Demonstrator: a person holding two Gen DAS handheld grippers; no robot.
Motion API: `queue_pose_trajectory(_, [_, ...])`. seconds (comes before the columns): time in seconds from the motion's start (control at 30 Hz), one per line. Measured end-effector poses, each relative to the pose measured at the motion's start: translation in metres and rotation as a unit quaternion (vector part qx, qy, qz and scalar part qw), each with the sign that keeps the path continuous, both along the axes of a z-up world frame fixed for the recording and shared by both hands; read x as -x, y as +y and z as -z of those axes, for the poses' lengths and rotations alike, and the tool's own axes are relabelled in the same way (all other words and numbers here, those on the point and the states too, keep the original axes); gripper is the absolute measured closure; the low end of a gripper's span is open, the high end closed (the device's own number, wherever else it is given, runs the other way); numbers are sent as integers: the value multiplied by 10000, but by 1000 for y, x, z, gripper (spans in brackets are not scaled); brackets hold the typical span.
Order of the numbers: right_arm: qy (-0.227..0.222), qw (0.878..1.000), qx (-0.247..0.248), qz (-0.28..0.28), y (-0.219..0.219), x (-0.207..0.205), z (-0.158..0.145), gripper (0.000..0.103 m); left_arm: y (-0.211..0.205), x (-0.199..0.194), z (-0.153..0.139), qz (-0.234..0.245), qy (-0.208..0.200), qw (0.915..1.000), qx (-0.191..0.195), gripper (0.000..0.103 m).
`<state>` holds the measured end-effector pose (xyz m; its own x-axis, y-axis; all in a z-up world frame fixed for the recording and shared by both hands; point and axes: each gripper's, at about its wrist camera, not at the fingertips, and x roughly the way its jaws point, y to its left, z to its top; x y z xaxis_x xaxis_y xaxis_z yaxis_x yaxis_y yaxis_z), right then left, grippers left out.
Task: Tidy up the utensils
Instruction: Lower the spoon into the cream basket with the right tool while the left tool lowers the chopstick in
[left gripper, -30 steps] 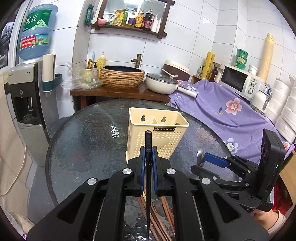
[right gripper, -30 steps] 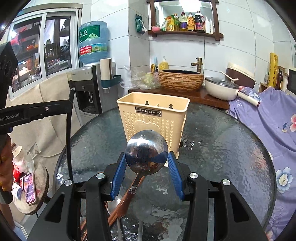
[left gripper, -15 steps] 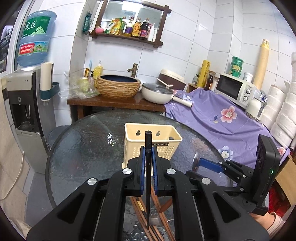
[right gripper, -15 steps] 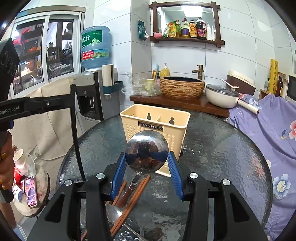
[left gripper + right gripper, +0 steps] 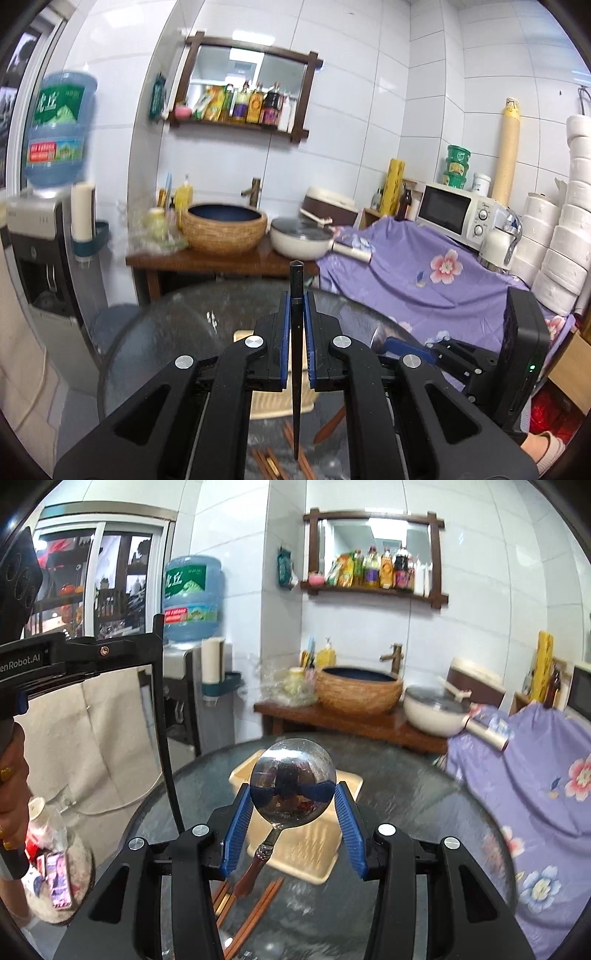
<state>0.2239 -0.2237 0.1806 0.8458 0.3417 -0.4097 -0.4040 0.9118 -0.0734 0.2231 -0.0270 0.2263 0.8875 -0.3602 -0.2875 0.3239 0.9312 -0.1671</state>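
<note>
Pinching black chopstick [image 5: 296,332] between left jaws, spoon [image 5: 292,788] bowl between right jaws

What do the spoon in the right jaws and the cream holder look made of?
Spoon: polished metal bowl, probably stainless steel, since it mirrors the room; the handle looks like reddish-brown wood behind a metal collar. Cream holder: matte moulded plastic, judging by its uniform colour and rows of small perforations.
</note>
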Motion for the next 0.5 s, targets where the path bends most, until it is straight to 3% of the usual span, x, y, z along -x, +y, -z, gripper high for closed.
queue_pose_trajectory(0.3, [-174, 9994, -142, 258, -8, -43, -54, 59, -4, -43, -46, -222, -330, 9992, 90, 95])
queue_pose_trajectory(0.5, [-289, 9983, 46, 513, -5, -71, -58, 59, -1, -74, -53, -484, -472, 9975, 216, 95])
